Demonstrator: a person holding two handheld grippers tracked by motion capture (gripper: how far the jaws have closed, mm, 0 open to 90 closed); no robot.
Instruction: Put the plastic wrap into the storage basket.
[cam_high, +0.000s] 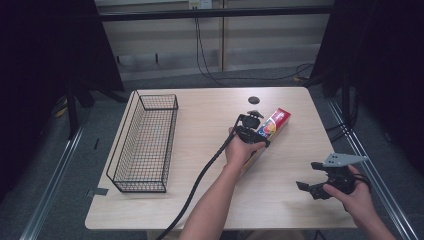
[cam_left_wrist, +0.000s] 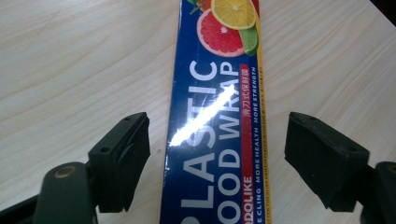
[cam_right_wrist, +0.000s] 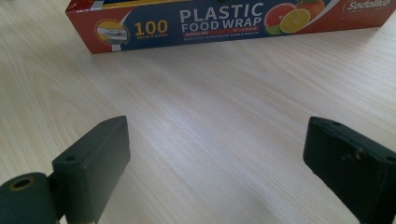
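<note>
Wood table (cam_high: 200, 150) with a food wrap box (cam_high: 275, 123) lying flat, right of centre, under the left gripper (cam_high: 248, 131).
Left gripper (cam_left_wrist: 217, 154) hangs over the box (cam_left_wrist: 217, 130), its jaws spread wide to either side of it and not touching it. Right gripper (cam_high: 320, 181) is held near the table's right front edge, well apart from the box (cam_right_wrist: 224, 21), jaws wide apart over bare wood. Wire basket (cam_high: 142, 145) stands on the left side, far from both.
</note>
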